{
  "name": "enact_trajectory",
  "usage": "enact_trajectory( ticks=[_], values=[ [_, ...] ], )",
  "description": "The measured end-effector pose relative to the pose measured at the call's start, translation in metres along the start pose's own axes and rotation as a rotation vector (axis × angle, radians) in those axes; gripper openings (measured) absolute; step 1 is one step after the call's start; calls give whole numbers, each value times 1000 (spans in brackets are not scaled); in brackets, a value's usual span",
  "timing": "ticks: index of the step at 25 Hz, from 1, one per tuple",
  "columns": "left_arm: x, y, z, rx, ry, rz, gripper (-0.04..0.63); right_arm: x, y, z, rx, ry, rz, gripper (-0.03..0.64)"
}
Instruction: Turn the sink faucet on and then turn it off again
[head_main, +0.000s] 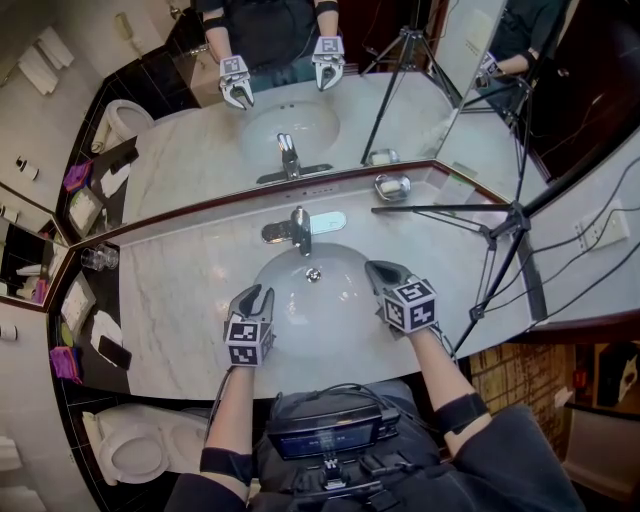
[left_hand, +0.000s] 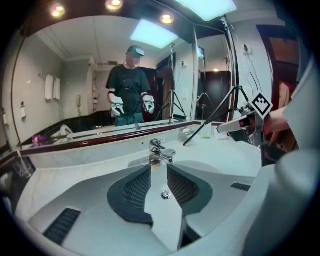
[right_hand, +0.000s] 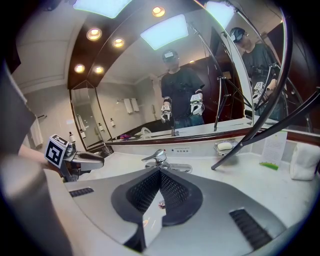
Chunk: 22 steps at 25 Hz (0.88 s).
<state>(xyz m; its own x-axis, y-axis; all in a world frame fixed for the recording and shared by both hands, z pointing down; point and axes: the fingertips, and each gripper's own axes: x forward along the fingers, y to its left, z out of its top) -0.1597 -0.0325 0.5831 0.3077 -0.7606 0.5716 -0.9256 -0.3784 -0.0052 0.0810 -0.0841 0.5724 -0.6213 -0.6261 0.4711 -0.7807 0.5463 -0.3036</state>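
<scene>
At the far rim of the sink (head_main: 325, 310), midway along the bench (head_main: 180, 300), stands the faucet (head_main: 300, 229), untouched. Nearer, the left tongs (head_main: 256, 297) hover at the basin's left edge, jaws partly apart, holding nothing. The right tongs (head_main: 384, 272), at its right edge, are closed and empty.

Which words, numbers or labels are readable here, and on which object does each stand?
None can be read.
Small label behind the faucet: print too small.
Paper card on the counter: blurred.
Left marker cube, right marker cube: square patterns only, no words.
</scene>
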Motion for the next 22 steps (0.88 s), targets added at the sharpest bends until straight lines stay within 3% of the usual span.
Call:
enact_trajectory(
  ticks=[4, 9, 11, 16, 22],
  values=[
    [20, -15, 4, 269, 64, -16, 183, -1, -2, -5, 9, 3, -2, 20],
    [61, -16, 12, 648, 114, 12, 189, 0, -5, -15, 32, 9, -13, 20],
    [75, -16, 23, 756, 118, 30, 189, -1, -7, -21, 42, 15, -21, 20],
    [112, -21, 38, 869, 123, 35, 189, 0, -13, -42, 66, 35, -40, 20],
    [143, -22, 39, 924, 132, 20, 187, 0, -19, -61, 94, 55, -57, 20]
  ],
)
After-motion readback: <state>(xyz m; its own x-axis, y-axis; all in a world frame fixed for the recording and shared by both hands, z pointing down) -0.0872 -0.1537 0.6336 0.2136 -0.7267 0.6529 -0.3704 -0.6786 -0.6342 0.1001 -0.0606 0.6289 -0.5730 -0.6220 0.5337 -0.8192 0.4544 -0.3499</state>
